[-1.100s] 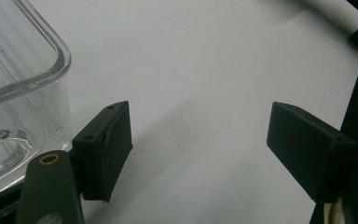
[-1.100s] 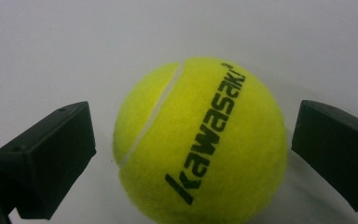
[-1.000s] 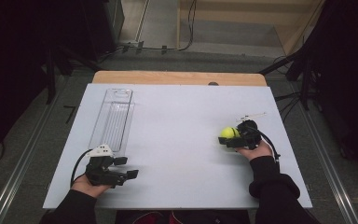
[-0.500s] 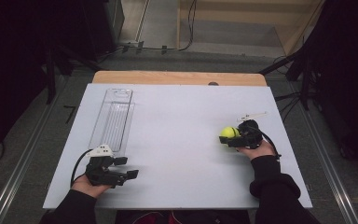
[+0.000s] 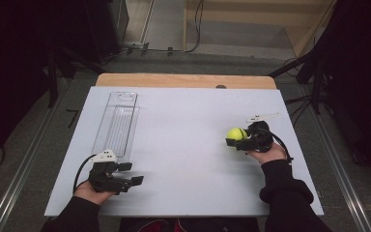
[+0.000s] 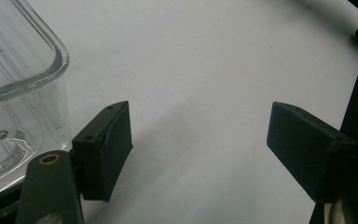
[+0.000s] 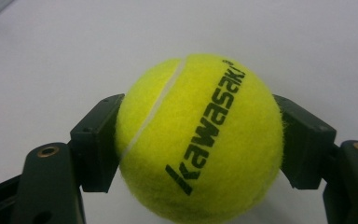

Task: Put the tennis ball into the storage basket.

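A yellow-green tennis ball (image 5: 235, 133) printed "kawasaki" sits at the right of the white table, gripped by my right gripper (image 5: 234, 137). In the right gripper view both black pads press the sides of the ball (image 7: 198, 140), with the right gripper (image 7: 198, 149) shut on it just over the tabletop. My left gripper (image 5: 133, 173) rests near the front left edge, jaws wide apart. In the left gripper view, the left gripper (image 6: 200, 144) has only bare table between its pads. A clear plastic tray (image 5: 118, 123) lies just beyond it, its corner (image 6: 18, 84) beside the left pad.
The white tabletop (image 5: 183, 121) ends in a wooden strip (image 5: 183, 79) at the far edge. A small dark spot (image 5: 221, 87) sits on that far edge. Cables and dark stands surround the table on the floor.
The right gripper and the ball have shifted very slightly toward the far side. The left hand and its gripper have not moved.
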Action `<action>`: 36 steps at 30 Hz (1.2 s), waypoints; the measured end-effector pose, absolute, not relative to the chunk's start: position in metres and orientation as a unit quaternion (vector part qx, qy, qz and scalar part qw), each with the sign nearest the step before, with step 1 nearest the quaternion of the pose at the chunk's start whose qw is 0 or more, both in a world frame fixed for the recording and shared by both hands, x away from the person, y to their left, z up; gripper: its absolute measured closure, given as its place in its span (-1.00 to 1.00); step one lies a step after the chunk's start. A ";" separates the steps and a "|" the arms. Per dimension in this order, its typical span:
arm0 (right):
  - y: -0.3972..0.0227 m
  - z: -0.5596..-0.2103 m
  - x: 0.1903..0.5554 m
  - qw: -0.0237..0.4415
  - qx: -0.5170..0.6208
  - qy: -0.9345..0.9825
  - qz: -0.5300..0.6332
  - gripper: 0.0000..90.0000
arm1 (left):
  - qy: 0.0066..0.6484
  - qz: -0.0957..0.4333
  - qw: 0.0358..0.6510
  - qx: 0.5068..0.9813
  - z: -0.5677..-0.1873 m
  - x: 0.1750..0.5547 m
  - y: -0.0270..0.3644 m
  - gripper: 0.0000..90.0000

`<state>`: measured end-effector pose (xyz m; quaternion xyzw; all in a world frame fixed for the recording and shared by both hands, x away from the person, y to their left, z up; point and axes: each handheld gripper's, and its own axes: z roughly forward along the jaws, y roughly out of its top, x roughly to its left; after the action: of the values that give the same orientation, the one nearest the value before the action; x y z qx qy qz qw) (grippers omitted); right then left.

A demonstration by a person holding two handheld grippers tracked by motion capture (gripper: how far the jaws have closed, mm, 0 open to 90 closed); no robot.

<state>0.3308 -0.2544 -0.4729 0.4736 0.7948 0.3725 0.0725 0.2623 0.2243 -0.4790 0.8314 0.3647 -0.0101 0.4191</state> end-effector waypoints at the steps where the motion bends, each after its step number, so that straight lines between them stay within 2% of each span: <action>1: -0.254 -0.470 0.330 0.072 0.473 0.795 0.373 -0.46 | 0.365 -0.010 0.419 0.831 -0.479 0.262 0.224 -0.50; 12: -0.249 -0.449 0.323 0.078 0.452 0.799 0.389 -0.46 | 0.364 -0.011 0.418 0.832 -0.479 0.262 0.224 -0.50; 36: -0.221 -0.452 0.321 0.050 0.421 0.820 0.384 -0.46 | 0.363 -0.011 0.418 0.833 -0.479 0.262 0.224 -0.50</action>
<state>0.3208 -0.2209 -0.4515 0.4213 0.8199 0.3844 0.0499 0.2621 0.2237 -0.4791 0.8327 0.3630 -0.0108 0.4179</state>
